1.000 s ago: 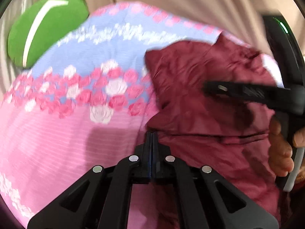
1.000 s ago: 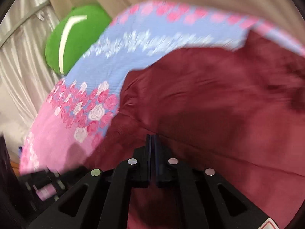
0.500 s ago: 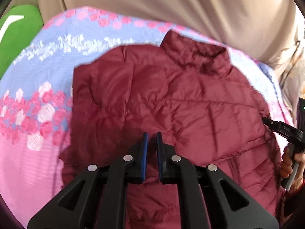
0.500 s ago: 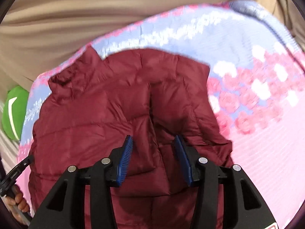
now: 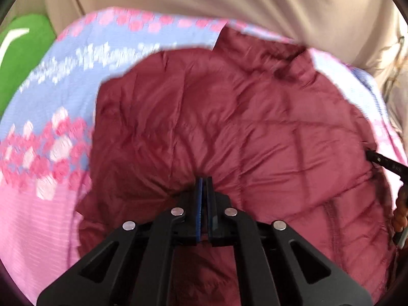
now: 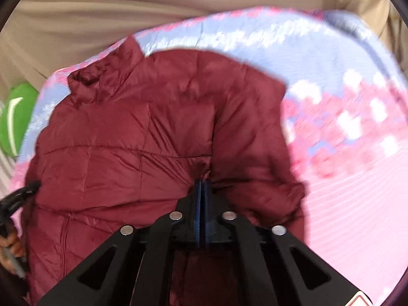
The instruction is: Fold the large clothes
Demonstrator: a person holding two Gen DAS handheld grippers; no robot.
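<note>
Two grippers, left gripper (image 5: 203, 186) and right gripper (image 6: 202, 187), fingers clamped on pinched folds of the maroon puffer jacket (image 5: 242, 127) lying on the bed (image 5: 46, 229). Jacket looks light, soft, slippery; grip seams or hem.

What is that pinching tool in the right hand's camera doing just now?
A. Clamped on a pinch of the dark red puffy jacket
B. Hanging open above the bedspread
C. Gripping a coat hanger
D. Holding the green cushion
A: the right gripper has just closed, and its blue pads meet on a gathered fold of the jacket, with creases radiating from the pinch.
</note>
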